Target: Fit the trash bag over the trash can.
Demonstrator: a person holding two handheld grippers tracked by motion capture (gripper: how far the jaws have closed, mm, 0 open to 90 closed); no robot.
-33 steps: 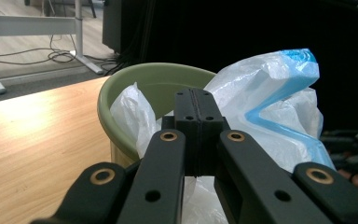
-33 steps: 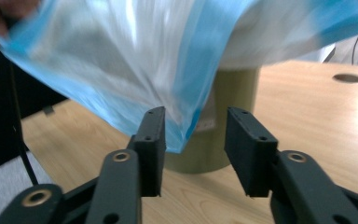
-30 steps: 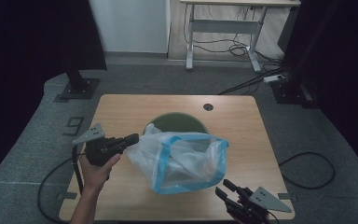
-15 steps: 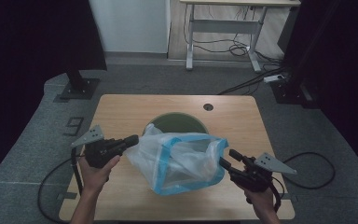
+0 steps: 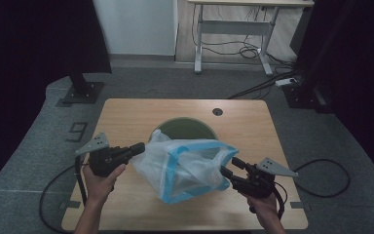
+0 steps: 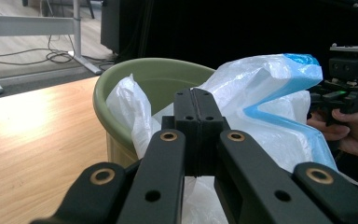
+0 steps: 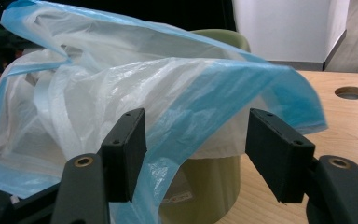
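The bag (image 5: 185,165), white with blue rim, drapes the green bin (image 5: 185,129); your left hand-held gripper (image 5: 139,147) seemingly pinches it, while your right hand-held gripper (image 7: 196,149), just widening, straddles its rim untouched.

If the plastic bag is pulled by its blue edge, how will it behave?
The plastic bag looks thin and crumpled, so it is probably floppy and very light. Its blue edge sags, so it likely stretches or slips easily. It may drag the green bin slightly.

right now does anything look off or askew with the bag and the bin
Yes: the blue-edged plastic bag is not seated in the green bin. It bulges out over the near rim toward the person, crumpled and lopsided. The left gripper is shut on one edge; the right gripper, jaws just opening, brackets the other edge without pressing.
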